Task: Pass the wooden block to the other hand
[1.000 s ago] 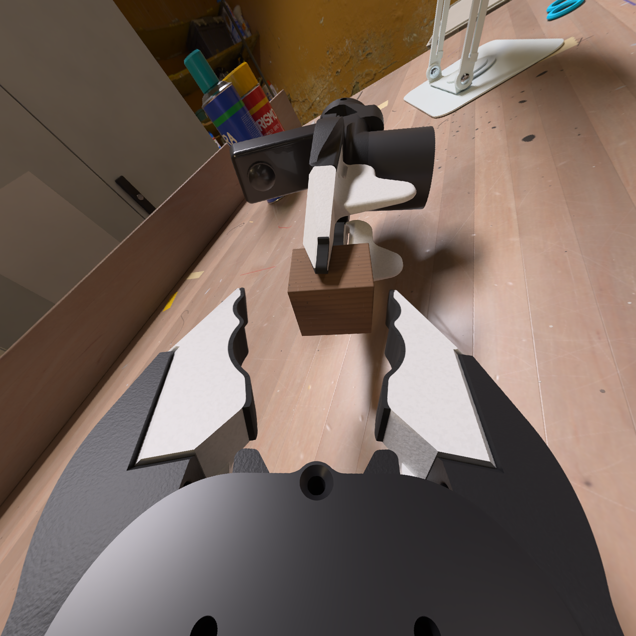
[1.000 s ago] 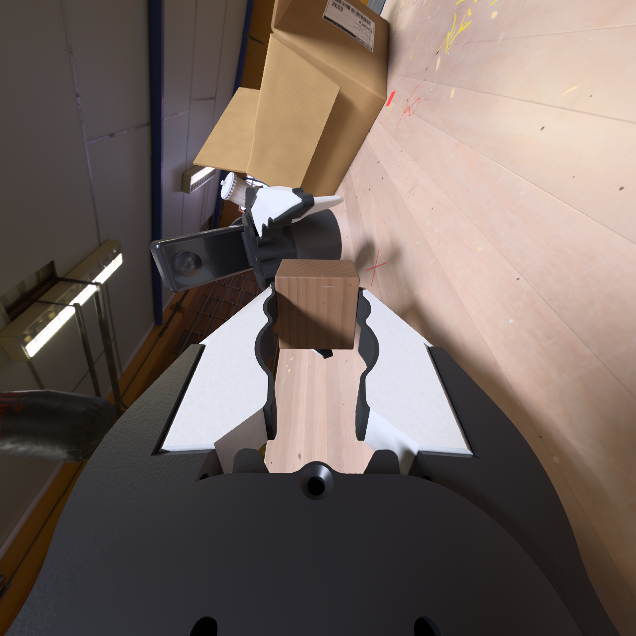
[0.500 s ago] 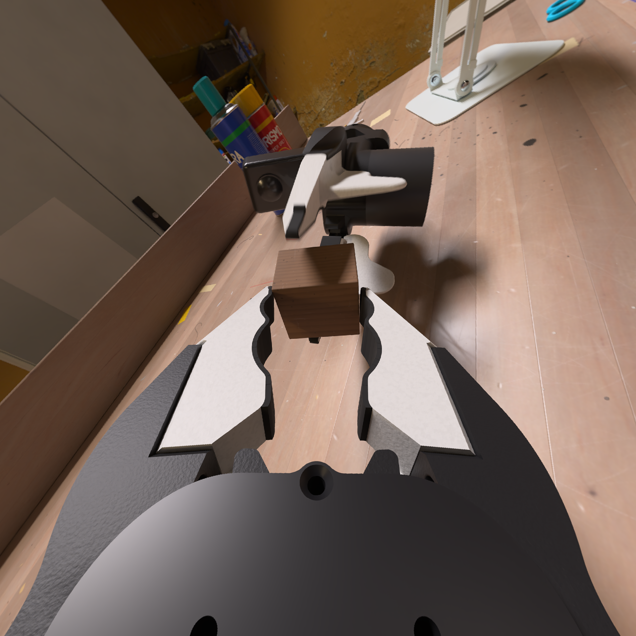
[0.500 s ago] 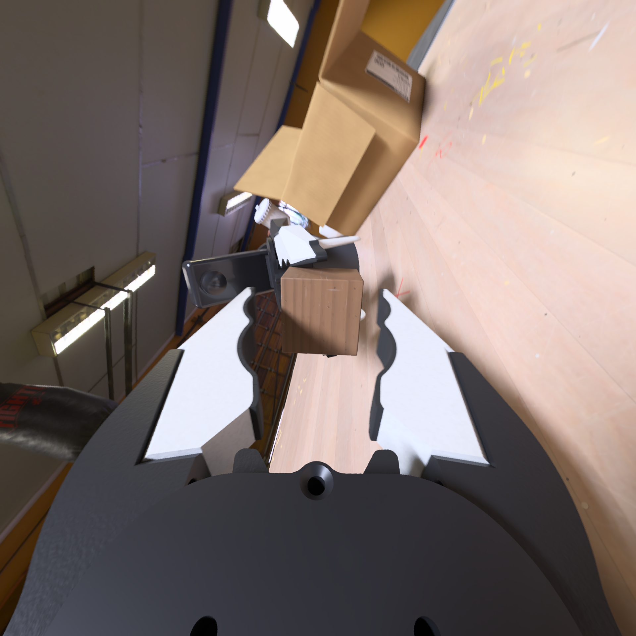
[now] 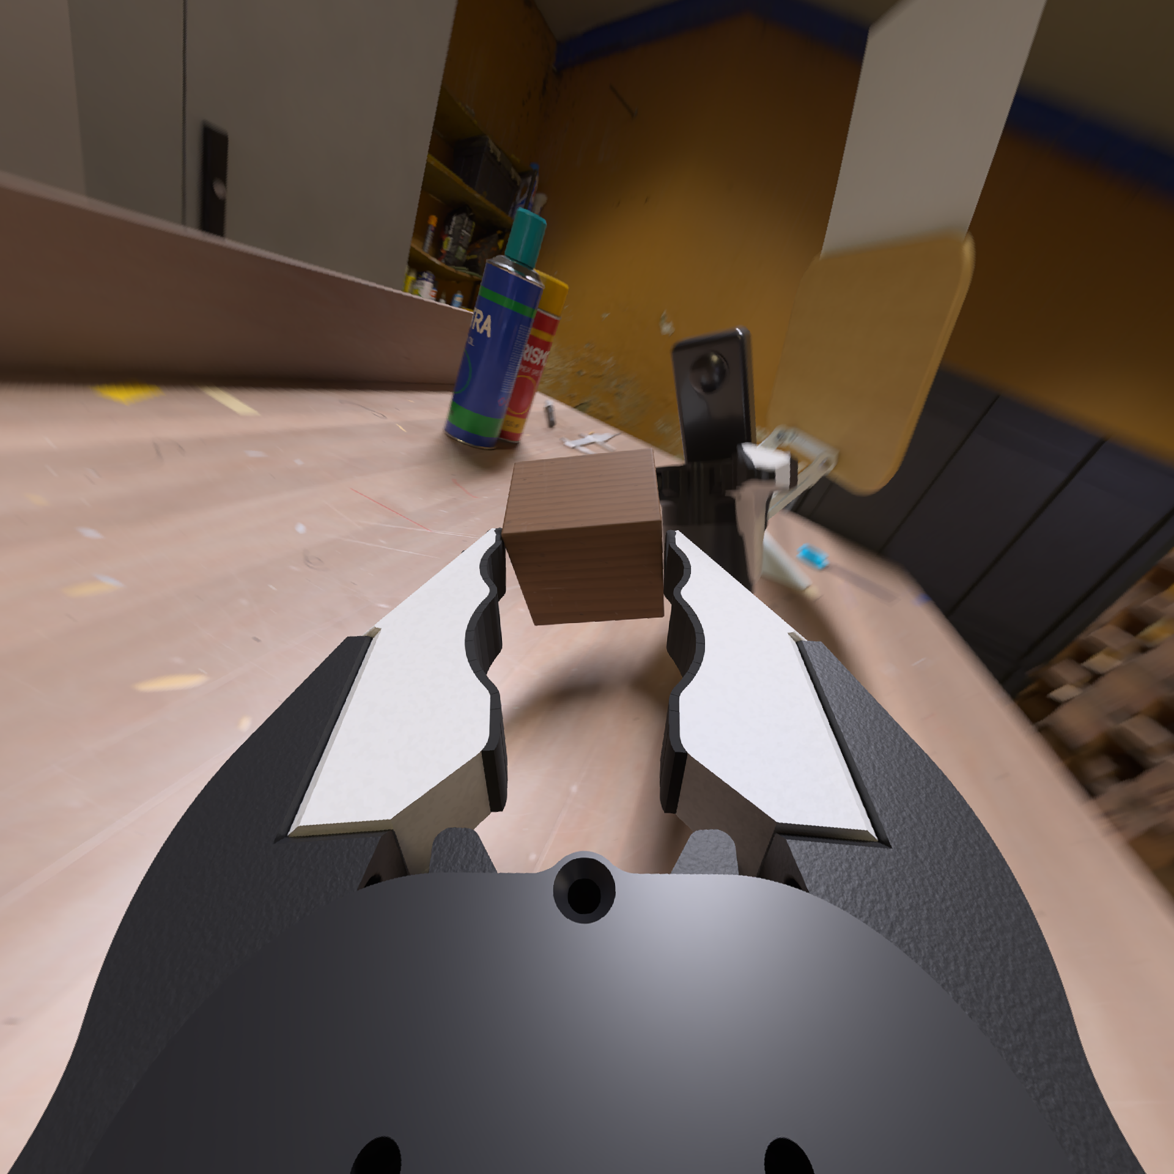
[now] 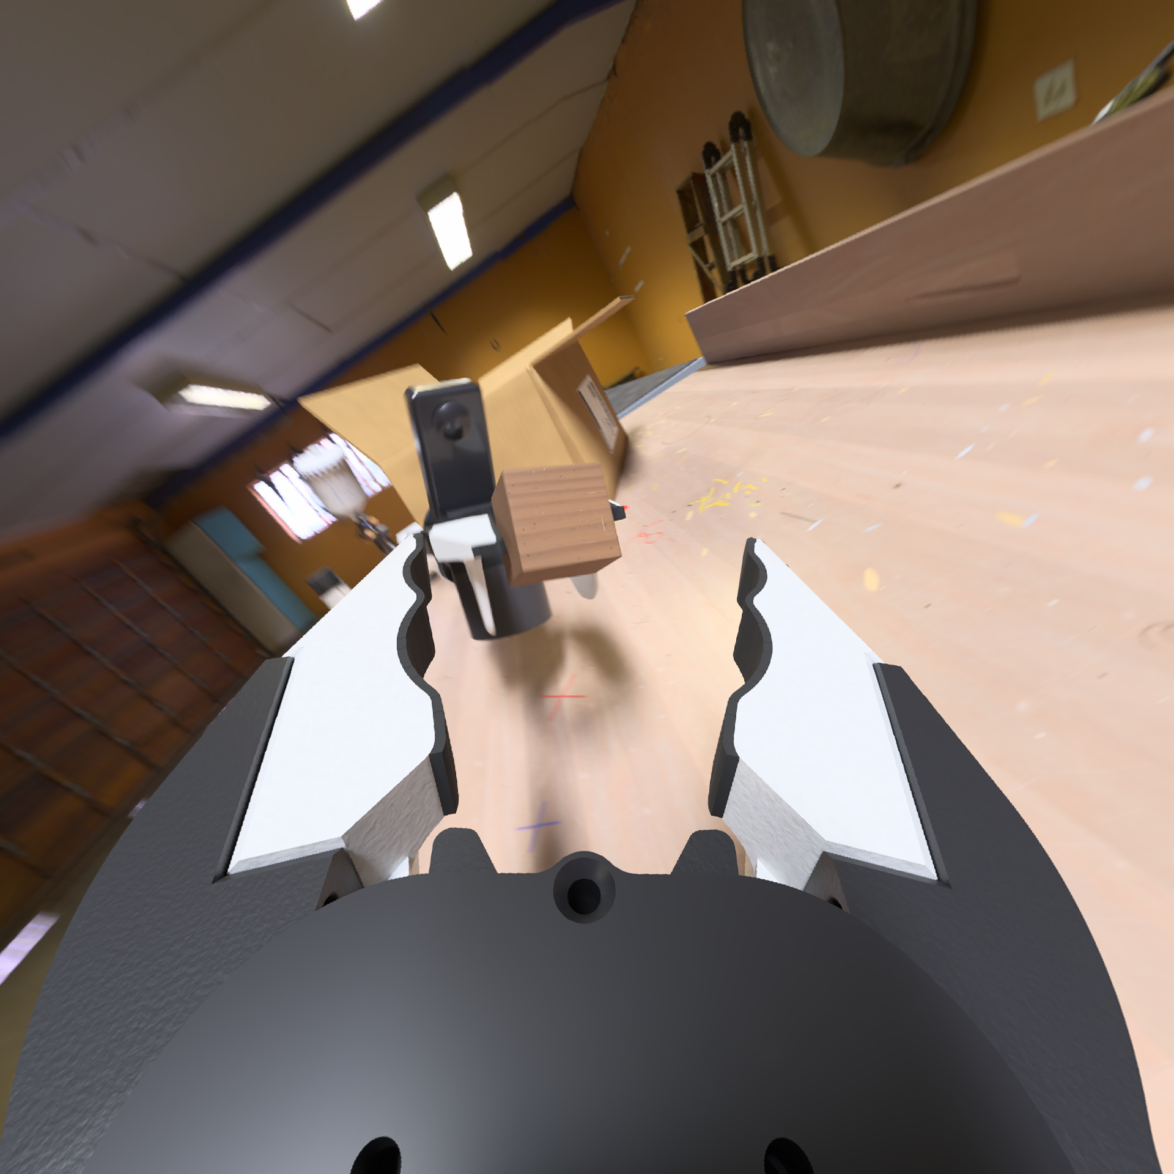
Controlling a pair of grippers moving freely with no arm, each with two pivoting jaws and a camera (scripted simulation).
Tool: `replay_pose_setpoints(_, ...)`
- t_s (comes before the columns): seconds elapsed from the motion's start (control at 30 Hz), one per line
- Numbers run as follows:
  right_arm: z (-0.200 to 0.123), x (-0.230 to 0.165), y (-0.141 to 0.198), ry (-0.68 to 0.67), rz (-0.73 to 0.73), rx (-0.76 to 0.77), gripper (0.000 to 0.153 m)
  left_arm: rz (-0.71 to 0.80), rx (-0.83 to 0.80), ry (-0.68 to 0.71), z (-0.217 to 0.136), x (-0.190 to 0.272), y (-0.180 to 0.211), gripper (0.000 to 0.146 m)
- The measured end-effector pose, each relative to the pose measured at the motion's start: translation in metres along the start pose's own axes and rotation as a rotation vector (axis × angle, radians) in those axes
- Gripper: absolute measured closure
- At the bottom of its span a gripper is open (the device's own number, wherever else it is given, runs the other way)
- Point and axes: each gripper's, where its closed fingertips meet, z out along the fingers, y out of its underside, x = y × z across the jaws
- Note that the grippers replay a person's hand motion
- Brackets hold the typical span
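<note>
Handover looks essentially done: the wooden block (image 5: 584,533) sits clamped between the left hand-held gripper (image 5: 583,546) fingertips, above the desk (image 5: 190,572); the right hand-held gripper (image 6: 581,553), spread wide, holds nothing.

The small brown cube-shaped wooden block (image 5: 583,537) shows horizontal grain lines. It sits slightly tilted, clear above the bench (image 5: 190,572), clamped on two opposite sides.

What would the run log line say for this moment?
left gripper: shut on wooden block | right gripper: open, clear of block | block: above workbench | handover: done
</note>
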Motion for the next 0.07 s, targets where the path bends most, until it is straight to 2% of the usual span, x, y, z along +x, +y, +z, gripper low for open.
replay_pose_setpoints(0.07, 0.0015, -0.0017, 0.0021, 0.037, -0.138, -0.025, 0.054, -0.173, 0.039, 0.030, -0.0024, -0.0063, -0.0040, 0.096)
